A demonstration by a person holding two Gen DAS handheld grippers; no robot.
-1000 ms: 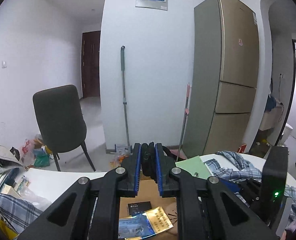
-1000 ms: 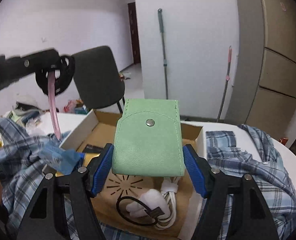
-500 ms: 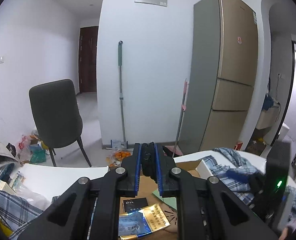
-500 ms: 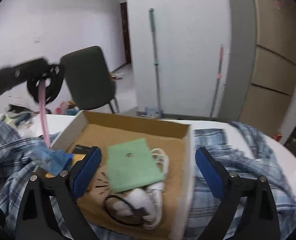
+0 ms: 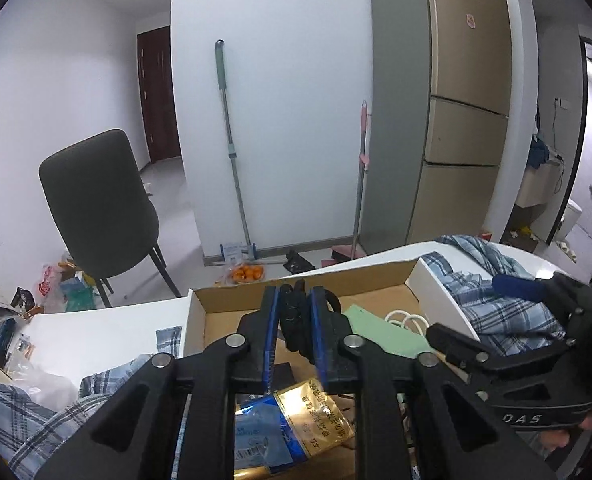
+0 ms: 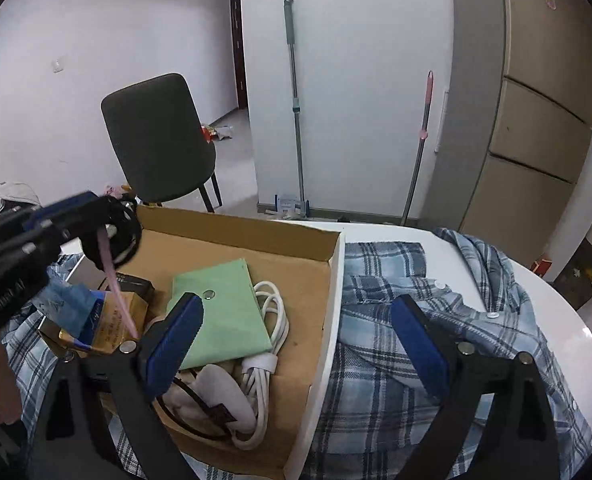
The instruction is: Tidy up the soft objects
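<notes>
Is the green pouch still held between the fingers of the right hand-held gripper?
No. The green pouch lies flat inside the cardboard box, and the right hand-held gripper stands wide open above it.

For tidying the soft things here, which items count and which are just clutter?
Job items:
- green snap pouch
- black coiled band with pink strap, in the opening left gripper
- cardboard box
- white cable bundle
- plaid shirt

Lying about:
- grey chair
- green-handled mop
- beige fridge

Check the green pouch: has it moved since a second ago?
Yes. The green pouch was up between the right tool's fingers, above the cardboard box; now it lies inside the box, partly on the white cable.
</notes>
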